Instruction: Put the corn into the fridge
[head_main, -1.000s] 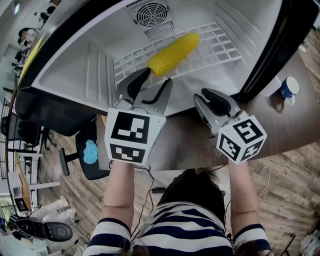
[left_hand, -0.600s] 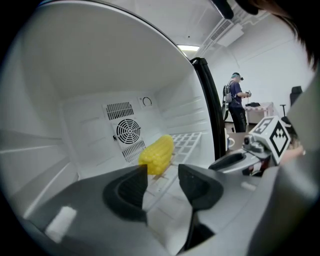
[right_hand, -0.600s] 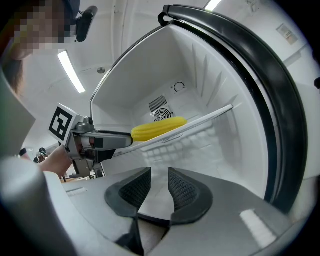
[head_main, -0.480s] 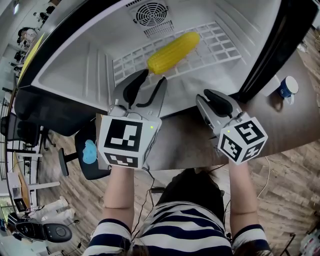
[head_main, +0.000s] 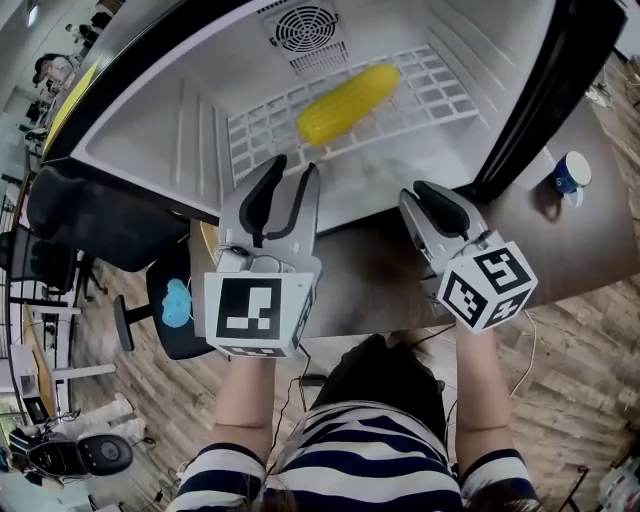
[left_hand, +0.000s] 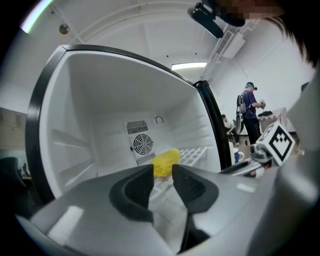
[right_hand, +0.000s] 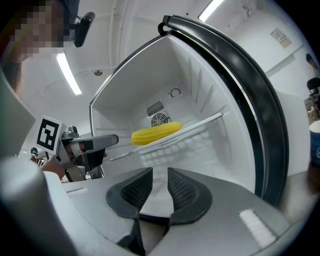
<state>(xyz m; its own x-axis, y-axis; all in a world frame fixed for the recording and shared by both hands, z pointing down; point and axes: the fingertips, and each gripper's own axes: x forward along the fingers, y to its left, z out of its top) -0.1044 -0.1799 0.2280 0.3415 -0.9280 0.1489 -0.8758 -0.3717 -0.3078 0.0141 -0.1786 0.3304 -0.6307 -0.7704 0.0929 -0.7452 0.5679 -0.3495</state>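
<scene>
The corn (head_main: 347, 102) lay on the shelf (head_main: 430, 85) inside the fridge (head_main: 150, 130), ahead of the left gripper (head_main: 288, 175) and well apart from it; that gripper's jaws stood slightly spread, nothing between them; the right gripper (head_main: 432, 192), over the table (head_main: 370, 280) at the fridge's front edge, had just been closing its jaws, which kept a narrow, empty gap; bare shelf lay ahead of it; the black frame (head_main: 540, 100) stood near its right.
</scene>
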